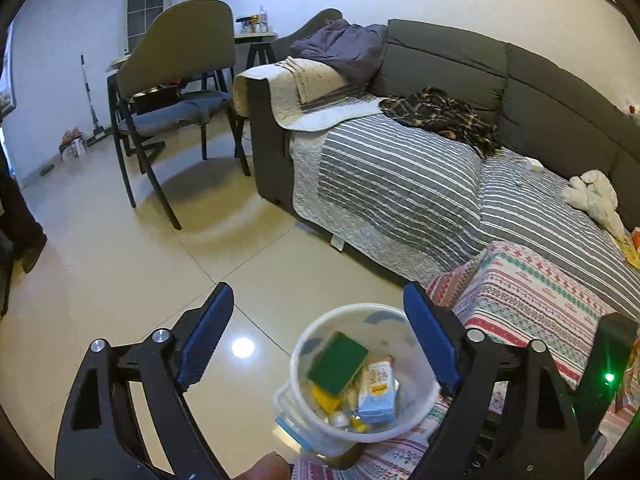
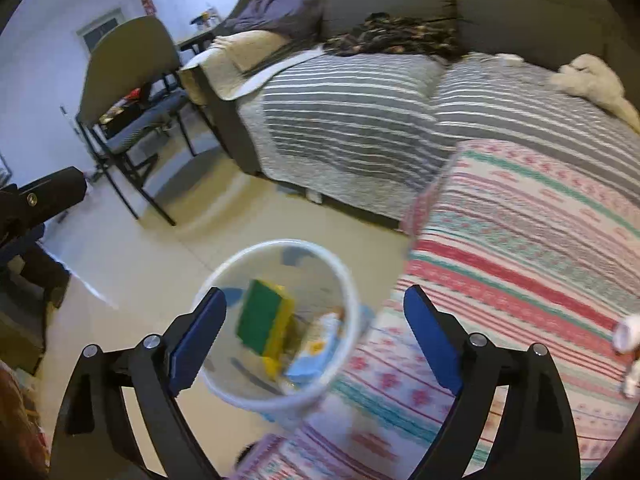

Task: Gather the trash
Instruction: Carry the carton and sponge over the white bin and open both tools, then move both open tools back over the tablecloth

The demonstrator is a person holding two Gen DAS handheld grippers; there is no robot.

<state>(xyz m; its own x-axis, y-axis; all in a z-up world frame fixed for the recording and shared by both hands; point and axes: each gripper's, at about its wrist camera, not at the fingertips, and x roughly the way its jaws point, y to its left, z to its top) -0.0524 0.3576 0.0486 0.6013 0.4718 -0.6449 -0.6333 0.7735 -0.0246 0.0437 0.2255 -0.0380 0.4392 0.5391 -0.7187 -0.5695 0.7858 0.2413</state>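
Observation:
A translucent white bin sits low in the left wrist view, beside the edge of a patterned cloth. Inside it a green and yellow sponge lies on top of a blue and white packet and smaller scraps. My left gripper is open above the bin with nothing between its blue pads; its right finger overlaps the rim. In the right wrist view my right gripper also stands open over the same bin. The sponge shows blurred and tilted inside.
A grey sofa with striped covers fills the right and back. A chair stands on the glossy tile floor at the left. A small white item lies on the patterned cloth. A fingertip shows at the bottom edge.

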